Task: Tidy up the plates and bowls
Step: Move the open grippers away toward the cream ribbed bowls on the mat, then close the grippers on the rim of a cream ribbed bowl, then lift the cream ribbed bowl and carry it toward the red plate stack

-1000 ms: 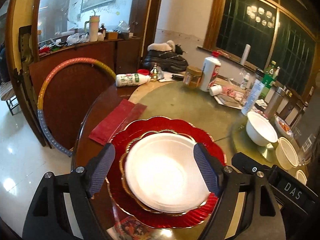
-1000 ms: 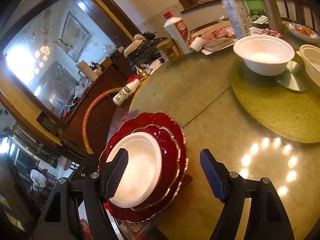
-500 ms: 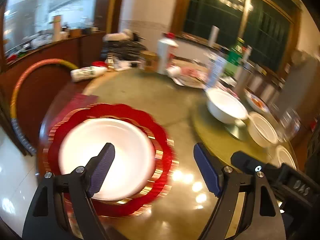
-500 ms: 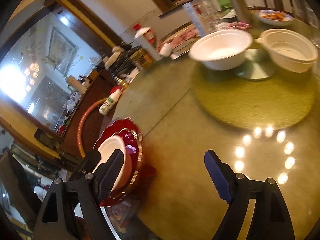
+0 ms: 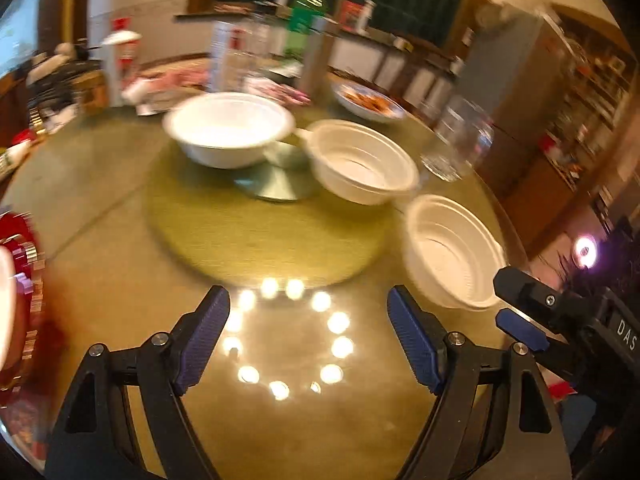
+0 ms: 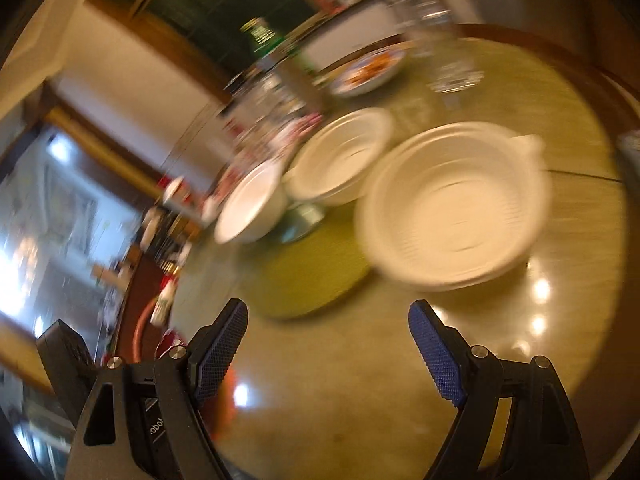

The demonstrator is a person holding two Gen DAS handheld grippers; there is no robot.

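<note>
Three white bowls stand on the round table. A smooth bowl [image 5: 228,128] sits at the back of a green mat [image 5: 256,236], a ribbed bowl [image 5: 362,162] beside it, and another ribbed bowl [image 5: 454,250] nearest the table's right edge. My left gripper [image 5: 308,340] is open over bare table in front of the mat. The red plates [image 5: 20,280] with a white plate on them show at the left edge. My right gripper [image 6: 328,348] is open and empty, just short of the near ribbed bowl [image 6: 456,208]; the other ribbed bowl [image 6: 344,160] and the smooth bowl [image 6: 250,208] lie beyond. Both views are blurred.
Bottles [image 5: 308,12], a white jar [image 5: 120,60], a glass jar [image 5: 458,140] and a dish of food [image 5: 368,102] crowd the far side of the table. A metal disc [image 5: 276,184] lies on the mat. The right gripper's body [image 5: 560,320] shows at lower right.
Both grippers have swung right, away from the red plate stack and toward the white bowls. The stack has slid to the left edge of the left view and out of the right view.
</note>
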